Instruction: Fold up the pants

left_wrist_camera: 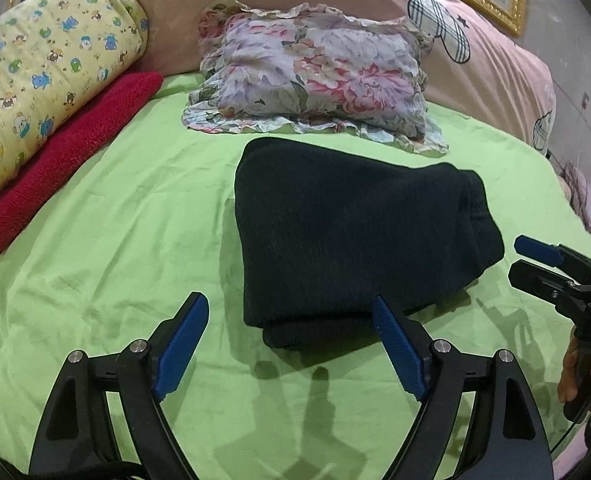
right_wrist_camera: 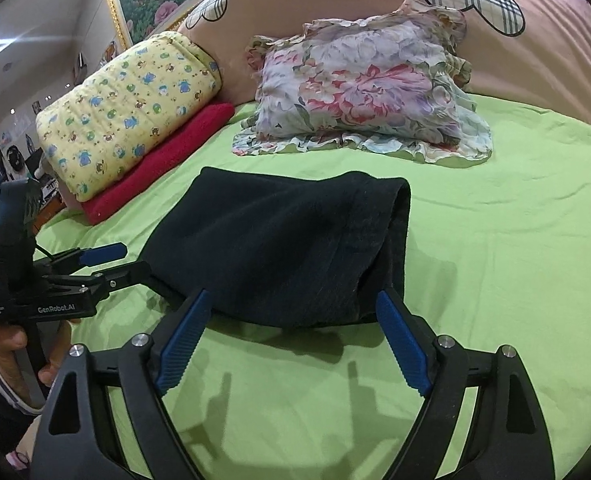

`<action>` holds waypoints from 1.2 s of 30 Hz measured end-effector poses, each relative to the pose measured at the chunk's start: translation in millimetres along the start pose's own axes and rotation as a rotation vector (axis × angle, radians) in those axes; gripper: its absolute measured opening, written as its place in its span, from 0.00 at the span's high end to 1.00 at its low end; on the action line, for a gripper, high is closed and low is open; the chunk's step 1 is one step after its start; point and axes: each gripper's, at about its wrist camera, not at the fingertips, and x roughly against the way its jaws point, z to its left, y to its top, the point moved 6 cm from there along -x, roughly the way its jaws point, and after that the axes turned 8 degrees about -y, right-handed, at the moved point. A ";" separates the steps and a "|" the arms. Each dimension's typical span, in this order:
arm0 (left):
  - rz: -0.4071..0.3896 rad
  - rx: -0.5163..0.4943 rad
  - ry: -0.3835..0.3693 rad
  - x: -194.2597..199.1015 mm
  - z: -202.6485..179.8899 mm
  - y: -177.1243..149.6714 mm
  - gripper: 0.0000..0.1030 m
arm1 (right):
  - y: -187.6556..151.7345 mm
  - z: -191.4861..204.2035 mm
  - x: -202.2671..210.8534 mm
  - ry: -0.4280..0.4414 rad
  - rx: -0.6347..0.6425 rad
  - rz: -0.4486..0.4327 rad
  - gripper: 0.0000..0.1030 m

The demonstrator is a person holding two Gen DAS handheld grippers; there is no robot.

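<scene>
Dark navy pants point(left_wrist_camera: 347, 236) lie folded into a thick bundle on the green bed sheet point(left_wrist_camera: 127, 248). My left gripper point(left_wrist_camera: 291, 320) hovers at the bundle's near edge, jaws wide apart and empty, one blue pad point(left_wrist_camera: 395, 344) just in front of the cloth. In the right wrist view the same pants point(right_wrist_camera: 279, 248) lie ahead of my right gripper point(right_wrist_camera: 295, 316), which is open with nothing between its pads. Each gripper shows in the other's view: the right gripper point(left_wrist_camera: 527, 264) at the far right, the left gripper point(right_wrist_camera: 123, 260) at the left, held by a hand point(right_wrist_camera: 11, 344).
A floral pillow point(left_wrist_camera: 315, 80) lies behind the pants against a pink cushion point(left_wrist_camera: 495, 64). A yellow bear-print quilt roll point(left_wrist_camera: 43, 80) rests on a folded red blanket point(left_wrist_camera: 67, 160) at the left. A gilt picture frame point(right_wrist_camera: 115, 8) hangs on the wall.
</scene>
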 end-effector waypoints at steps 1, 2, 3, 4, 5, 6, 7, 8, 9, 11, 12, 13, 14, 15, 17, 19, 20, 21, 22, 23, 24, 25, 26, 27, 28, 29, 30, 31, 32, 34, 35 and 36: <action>0.003 -0.003 0.005 -0.8 -0.3 -1.2 0.17 | -1.4 1.2 -0.8 -0.008 0.008 0.001 0.17; 0.006 -0.005 0.003 -1.3 -1.1 -2.5 0.17 | -2.3 1.9 -1.3 -0.012 0.012 0.000 0.17; 0.007 -0.006 -0.002 -2.3 -1.7 -3.1 0.17 | -3.7 2.2 -2.2 -0.021 0.016 -0.003 0.17; 0.008 -0.005 -0.005 -3.8 -1.8 -3.8 0.17 | -4.6 2.4 -3.1 -0.030 0.019 -0.006 0.17; 0.010 -0.003 -0.010 -4.8 -2.2 -5.3 0.17 | -5.7 2.9 -4.0 -0.040 0.022 -0.010 0.16; 0.013 -0.004 -0.015 -6.3 -3.1 -6.1 0.17 | -7.5 3.9 -5.3 -0.047 0.025 -0.013 0.15; 0.016 -0.006 -0.016 -7.4 -3.8 -7.2 0.17 | -9.0 4.5 -6.8 -0.051 0.029 -0.012 0.15; 0.020 -0.012 -0.011 -8.6 -4.3 -8.4 0.17 | -10.5 5.0 -8.5 -0.055 0.032 -0.012 0.15; 0.024 -0.017 -0.005 -9.8 -4.7 -8.9 0.17 | -12.2 5.8 -10.4 -0.056 0.031 -0.011 0.15; 0.030 -0.024 -0.001 -11.6 -5.6 -10.7 0.17 | -14.9 6.5 -14.2 -0.054 0.031 -0.005 0.15; 0.033 -0.024 -0.004 -12.5 -6.0 -11.4 0.17 | -16.0 7.1 -15.2 -0.057 0.032 -0.003 0.15; 0.035 -0.023 -0.010 -13.3 -6.5 -11.8 0.17 | -16.6 7.7 -16.3 -0.058 0.035 -0.001 0.15; 0.035 -0.023 -0.011 -13.8 -7.4 -12.0 0.17 | -17.2 8.1 -17.2 -0.059 0.038 0.000 0.15; 0.034 -0.025 -0.011 -14.4 -7.9 -12.1 0.17 | -17.5 8.6 -17.9 -0.060 0.041 0.000 0.15; 0.037 -0.032 -0.010 -16.4 -9.1 -12.1 0.17 | -17.0 9.2 -17.9 -0.059 0.045 -0.005 0.15; 0.038 -0.038 -0.007 -18.0 -10.4 -13.1 0.17 | -15.7 9.4 -17.9 -0.058 0.049 -0.013 0.15; 0.037 -0.040 -0.008 -18.6 -10.9 -13.2 0.17 | -15.2 9.8 -17.7 -0.059 0.052 -0.017 0.15; 0.037 -0.042 -0.008 -19.4 -11.1 -12.8 0.17 | -14.8 10.4 -18.0 -0.057 0.055 -0.019 0.15; 0.036 -0.044 -0.005 -20.0 -11.3 -12.6 0.17 | -14.5 10.6 -18.6 -0.056 0.057 -0.019 0.15; 0.033 -0.047 -0.005 -20.6 -11.6 -12.6 0.17 | -14.1 10.9 -19.6 -0.056 0.059 -0.019 0.15; 0.033 -0.049 -0.003 -21.1 -11.8 -12.7 0.17 | -13.8 11.1 -20.4 -0.055 0.060 -0.018 0.15; 0.034 -0.050 -0.001 -21.4 -12.1 -13.1 0.17 | -13.7 11.4 -21.4 -0.052 0.061 -0.017 0.15; 0.035 -0.052 0.001 -22.1 -12.2 -13.0 0.17 | -13.9 12.1 -21.9 -0.053 0.061 -0.016 0.15; 0.035 -0.053 0.002 -22.2 -12.3 -12.9 0.17 | -13.7 12.3 -22.7 -0.052 0.061 -0.017 0.15; 0.034 -0.053 0.003 -22.8 -12.3 -12.5 0.17 | -13.6 12.4 -22.7 -0.050 0.061 -0.017 0.15; 0.034 -0.053 0.004 -23.4 -12.1 -12.1 0.17 | -13.3 13.1 -23.7 -0.048 0.062 -0.017 0.15; 0.034 -0.052 0.005 -23.5 -11.9 -12.2 0.17 | -12.4 13.7 -25.0 -0.049 0.065 -0.016 0.15; 0.036 -0.051 0.002 -24.2 -11.9 -11.9 0.17 | -12.2 14.6 -26.1 -0.050 0.068 -0.015 0.15; 0.038 -0.050 -0.001 -24.9 -12.0 -11.7 0.17 | -12.1 15.3 -26.5 -0.052 0.071 -0.015 0.15; 0.039 -0.047 -0.002 -25.5 -11.9 -11.1 0.17 | -11.6 16.6 -27.0 -0.053 0.075 -0.017 0.14; 0.038 -0.048 -0.002 -25.6 -12.0 -10.7 0.17 | -11.1 16.8 -27.2 -0.053 0.076 -0.018 0.14; 0.037 -0.048 -0.001 -25.9 -12.3 -10.6 0.17 | -11.2 17.1 -26.8 -0.052 0.076 -0.019 0.14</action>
